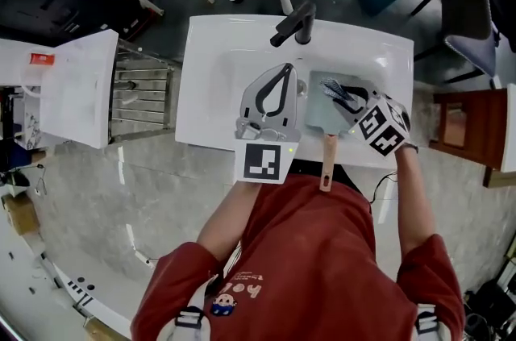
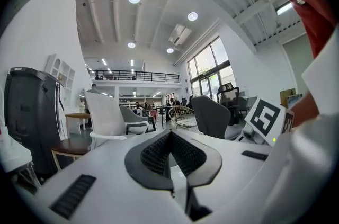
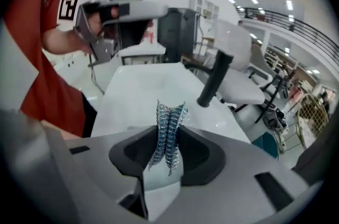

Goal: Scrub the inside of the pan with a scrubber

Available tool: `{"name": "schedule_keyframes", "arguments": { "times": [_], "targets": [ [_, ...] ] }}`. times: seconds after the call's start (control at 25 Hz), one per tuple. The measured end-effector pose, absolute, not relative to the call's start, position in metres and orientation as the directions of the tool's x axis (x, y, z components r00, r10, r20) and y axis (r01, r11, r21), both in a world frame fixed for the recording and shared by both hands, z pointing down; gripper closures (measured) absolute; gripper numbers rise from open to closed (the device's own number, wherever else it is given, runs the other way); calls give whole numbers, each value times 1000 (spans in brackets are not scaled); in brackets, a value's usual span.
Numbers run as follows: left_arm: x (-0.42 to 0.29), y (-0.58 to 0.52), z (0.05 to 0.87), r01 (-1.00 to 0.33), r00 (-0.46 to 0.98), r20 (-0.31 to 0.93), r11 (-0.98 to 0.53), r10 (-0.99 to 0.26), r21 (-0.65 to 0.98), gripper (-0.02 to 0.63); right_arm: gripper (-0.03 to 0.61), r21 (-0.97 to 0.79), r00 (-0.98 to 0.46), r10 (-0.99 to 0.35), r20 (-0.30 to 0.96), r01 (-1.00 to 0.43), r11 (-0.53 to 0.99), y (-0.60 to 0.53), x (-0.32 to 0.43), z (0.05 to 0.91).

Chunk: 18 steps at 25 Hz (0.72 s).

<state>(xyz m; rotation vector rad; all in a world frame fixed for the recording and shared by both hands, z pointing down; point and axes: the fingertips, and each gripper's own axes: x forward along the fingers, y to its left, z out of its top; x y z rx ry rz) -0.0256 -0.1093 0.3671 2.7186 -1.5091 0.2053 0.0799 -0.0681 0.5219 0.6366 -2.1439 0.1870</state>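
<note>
Two claws, left claw (image 2: 170, 135) closed and empty, right claw (image 3: 168, 133) clamping one scrubber (image 3: 166, 141), one pan (image 1: 316, 112)

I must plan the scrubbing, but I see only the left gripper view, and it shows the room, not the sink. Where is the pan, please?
Observer: The square grey-green pan with a wooden handle lies in the right half of the white sink, with its handle toward the person.
Operator: Which gripper holds the scrubber?
Observer: The right gripper is shut on the silver-blue metal mesh scrubber.
Operator: Is the scrubber inside the pan?
Observer: In the head view it is over the pan's inside; whether it touches the bottom, I cannot tell.
</note>
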Motion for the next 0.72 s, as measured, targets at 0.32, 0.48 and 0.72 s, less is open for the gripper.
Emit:
{"name": "schedule_keyframes", "arguments": {
  "times": [0.32, 0.48, 0.72],
  "targets": [
    [-38, -101, 382, -851, 517, 136, -524, -845, -26, 604, 443, -122, -317, 77, 945, -123, 985, -20, 59, 595],
    [-45, -97, 391, -857, 507, 153, -516, -848, -20, 604, 443, -251, -269, 229, 936, -50, 967, -11, 47, 611],
    [-54, -90, 403, -867, 491, 171, -499, -854, -5, 604, 445, -319, -220, 315, 923, 18, 947, -11, 42, 627]
  ]
}}
